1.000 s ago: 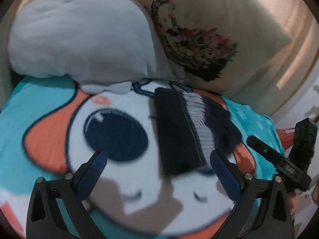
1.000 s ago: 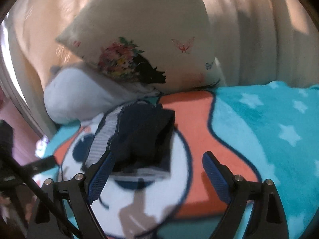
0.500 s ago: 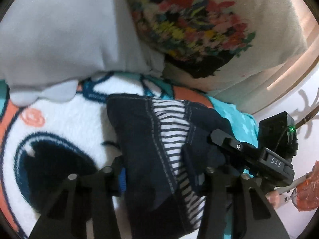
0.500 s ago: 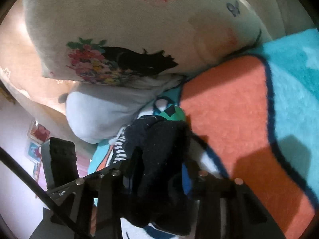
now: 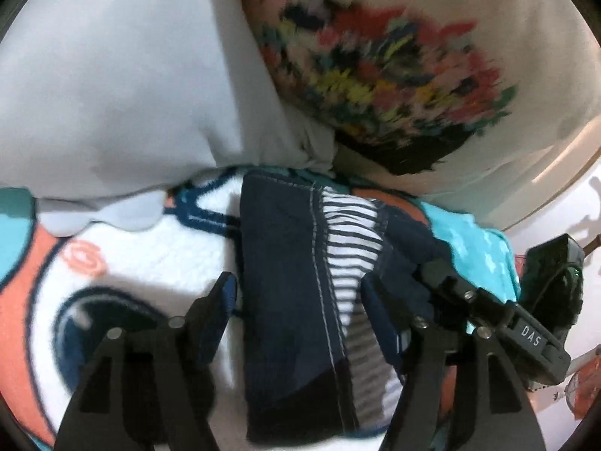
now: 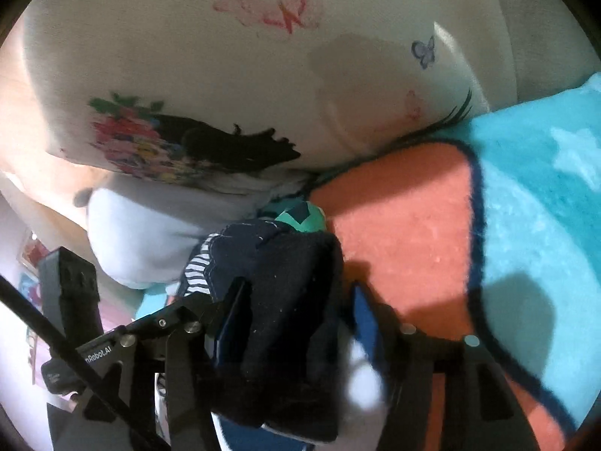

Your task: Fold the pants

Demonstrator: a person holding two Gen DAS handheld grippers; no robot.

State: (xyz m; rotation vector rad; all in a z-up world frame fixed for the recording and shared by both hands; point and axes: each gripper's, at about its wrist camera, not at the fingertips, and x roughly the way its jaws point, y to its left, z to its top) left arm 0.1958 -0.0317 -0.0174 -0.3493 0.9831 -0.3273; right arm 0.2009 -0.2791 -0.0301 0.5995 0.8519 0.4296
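On the cartoon blanket (image 5: 157, 259), just below the two pillows (image 5: 112, 75), the folded pants (image 5: 296, 282) lie between the half-open jaws of both the left gripper (image 5: 298, 293) and right gripper (image 6: 300, 312), which have just been reopening.

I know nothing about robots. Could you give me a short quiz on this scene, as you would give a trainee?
1. True or false: the folded pants lie on a plain grey sheet.
2. What sits just behind the pants? A) a grey pillow and a floral pillow; B) a laundry basket; C) a wooden chair.
3. Short answer: what lies between the open jaws of the left claw?

Key: 1 false, they lie on a cartoon blanket; 2 A; 3 the pants.
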